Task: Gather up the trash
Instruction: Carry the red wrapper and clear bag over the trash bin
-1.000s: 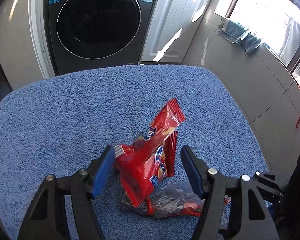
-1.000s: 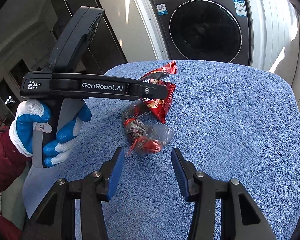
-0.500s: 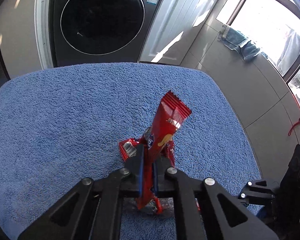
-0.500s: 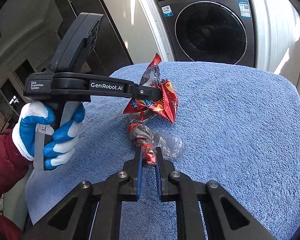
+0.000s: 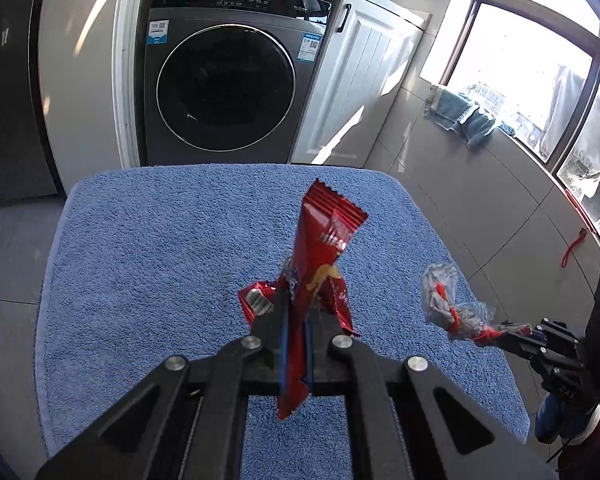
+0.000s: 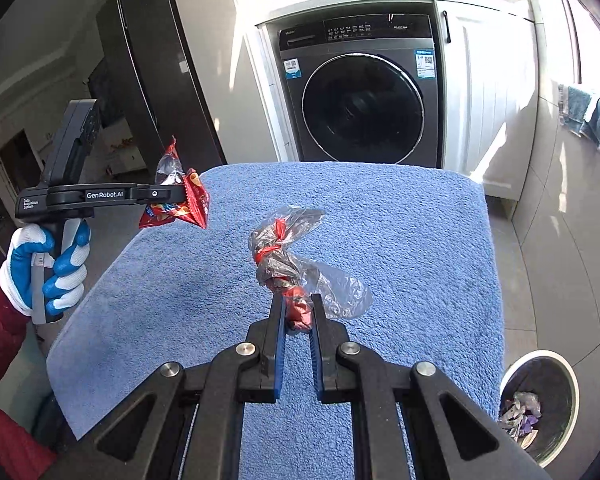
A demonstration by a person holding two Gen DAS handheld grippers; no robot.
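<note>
My left gripper (image 5: 296, 312) is shut on a red snack wrapper (image 5: 320, 248) and holds it up above the blue towel-covered surface (image 5: 160, 260). The same wrapper (image 6: 180, 204) shows in the right wrist view at the left, in the left gripper (image 6: 182, 196). My right gripper (image 6: 296, 308) is shut on a crumpled clear plastic bag with red ties (image 6: 288, 248), lifted off the towel (image 6: 400, 240). The bag (image 5: 448, 304) also shows at the right of the left wrist view, held by the right gripper (image 5: 500, 330).
A round trash bin (image 6: 540, 396) with scraps inside stands on the floor at the lower right of the towel-covered surface. A washing machine (image 5: 224, 80) and a white cabinet (image 5: 364, 80) stand behind it. A window (image 5: 540, 60) is at the right.
Both grippers closed on their items and lifted them off the towel. The red wrapper and the plastic bag, once touching, are now apart, the wrapper to the left and the bag to the right.
</note>
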